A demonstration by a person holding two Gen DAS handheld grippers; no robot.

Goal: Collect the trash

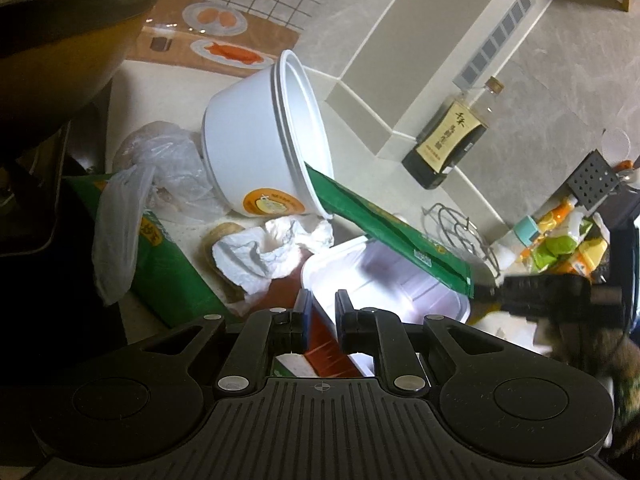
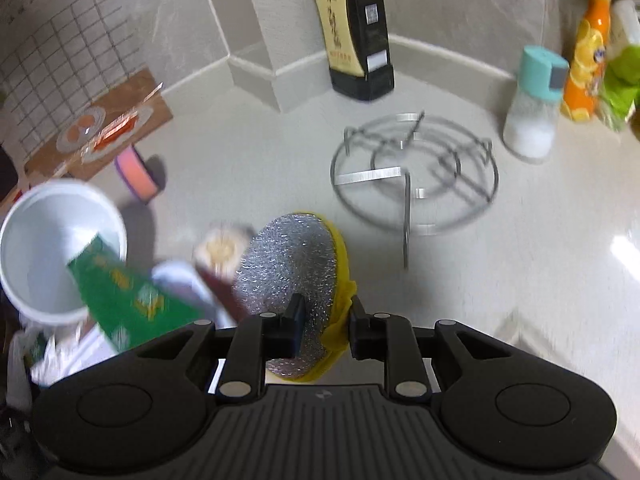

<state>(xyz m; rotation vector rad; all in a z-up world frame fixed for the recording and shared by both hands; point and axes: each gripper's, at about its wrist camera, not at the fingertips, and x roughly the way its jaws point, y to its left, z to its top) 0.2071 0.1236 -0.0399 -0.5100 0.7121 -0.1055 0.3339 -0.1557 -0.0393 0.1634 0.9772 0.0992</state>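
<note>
The trash lies heaped on the bench [image 2: 500,280], toward its left end. Largest is the white tub [image 1: 256,152], tipped on its side — light, thin-walled plastic that would flex under a squeeze, so the rim is the likely hold. A green packet [image 1: 384,228] pokes out of its mouth, flat, slick and floppy; an edge pinch suits it. Below sits a white tray [image 1: 384,280], light and brittle at the lip. The clear bag [image 1: 120,216] and crumpled tissue [image 1: 264,252] are soft and weigh almost nothing.

The left gripper [image 1: 320,312] holds its jaws narrow around a red wrapper [image 1: 320,340], though contact cannot be told. The right gripper [image 2: 324,316] has its jaws closed on a scourer [image 2: 296,272] — springy steel mesh over a yellow sponge, held near its lower edge.
</note>
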